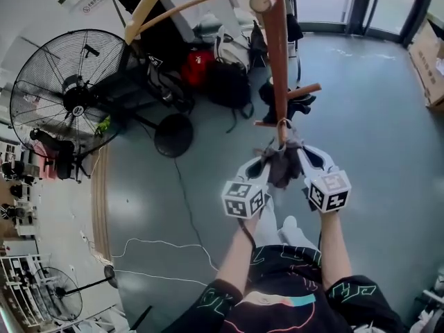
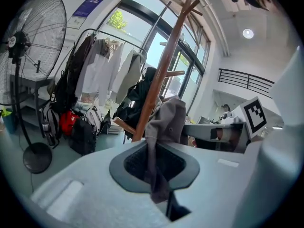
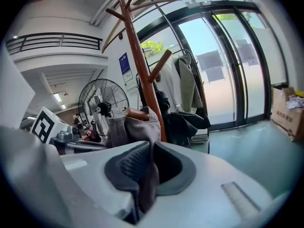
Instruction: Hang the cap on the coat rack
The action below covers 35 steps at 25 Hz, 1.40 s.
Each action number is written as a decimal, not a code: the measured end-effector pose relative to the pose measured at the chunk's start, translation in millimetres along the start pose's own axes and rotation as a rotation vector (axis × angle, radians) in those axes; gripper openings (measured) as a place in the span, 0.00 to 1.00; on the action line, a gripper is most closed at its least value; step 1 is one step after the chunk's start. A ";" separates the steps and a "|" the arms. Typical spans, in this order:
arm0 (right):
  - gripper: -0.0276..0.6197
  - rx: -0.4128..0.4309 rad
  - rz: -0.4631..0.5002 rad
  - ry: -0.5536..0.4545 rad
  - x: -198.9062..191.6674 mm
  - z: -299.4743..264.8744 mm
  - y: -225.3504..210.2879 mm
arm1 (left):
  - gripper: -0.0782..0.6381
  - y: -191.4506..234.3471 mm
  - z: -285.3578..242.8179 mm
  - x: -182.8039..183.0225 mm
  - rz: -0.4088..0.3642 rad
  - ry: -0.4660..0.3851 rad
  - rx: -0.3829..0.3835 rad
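Note:
A grey cap (image 1: 283,164) hangs between my two grippers, right against the brown wooden coat rack (image 1: 276,54). My left gripper (image 1: 266,164) is shut on the cap's left edge; its cloth (image 2: 164,127) runs down between the dark pads. My right gripper (image 1: 300,159) is shut on the cap's right edge, with cloth (image 3: 142,132) pinched in its jaws. The rack's pole (image 2: 161,70) (image 3: 142,65) rises just behind the cap in both gripper views. A short peg (image 1: 305,91) sticks out right above the cap, and another peg end (image 3: 127,113) shows behind the cloth.
A large black floor fan (image 1: 73,92) stands at the left. Backpacks and bags (image 1: 222,75) lie on the floor behind the rack. A clothes rail with hanging garments (image 2: 104,70) is further back. A cardboard box (image 1: 429,61) sits at the right. The person's legs are below me.

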State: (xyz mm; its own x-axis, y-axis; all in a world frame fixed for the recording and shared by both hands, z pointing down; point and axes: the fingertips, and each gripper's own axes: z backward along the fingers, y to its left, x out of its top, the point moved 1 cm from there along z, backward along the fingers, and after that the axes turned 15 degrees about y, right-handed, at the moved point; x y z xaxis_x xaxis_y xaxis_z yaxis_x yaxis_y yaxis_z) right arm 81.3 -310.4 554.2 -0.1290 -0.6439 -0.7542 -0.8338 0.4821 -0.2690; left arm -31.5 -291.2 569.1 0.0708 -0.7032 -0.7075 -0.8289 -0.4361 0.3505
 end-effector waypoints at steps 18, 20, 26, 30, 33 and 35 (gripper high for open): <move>0.10 -0.025 -0.094 0.066 -3.5 -56.7 -33.7 | 0.18 37.5 -60.7 2.4 -0.018 0.117 -0.023; 0.10 -0.054 -0.058 0.099 -10.1 -60.8 -34.6 | 0.18 40.4 -63.2 -1.7 -0.020 0.114 -0.015; 0.10 -0.068 -0.021 0.114 -17.7 -61.6 -34.4 | 0.22 40.7 -72.4 -10.1 -0.027 0.121 0.016; 0.18 -0.101 0.064 0.147 -20.4 -58.2 -35.9 | 0.33 39.2 -70.9 -17.0 0.006 0.126 0.020; 0.19 -0.100 0.056 0.139 -17.1 -49.6 -38.6 | 0.35 42.9 -58.5 -20.6 0.059 0.094 0.038; 0.19 -0.103 0.063 0.120 -12.0 -42.1 -38.3 | 0.35 43.1 -47.3 -18.3 0.074 0.064 0.045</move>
State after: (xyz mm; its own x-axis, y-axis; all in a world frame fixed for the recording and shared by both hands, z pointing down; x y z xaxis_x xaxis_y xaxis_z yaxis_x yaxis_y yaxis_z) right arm 92.2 -346.1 598.8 -0.2409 -0.6838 -0.6888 -0.8717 0.4644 -0.1562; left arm -42.4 -323.7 626.2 0.0425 -0.7679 -0.6392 -0.8570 -0.3569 0.3718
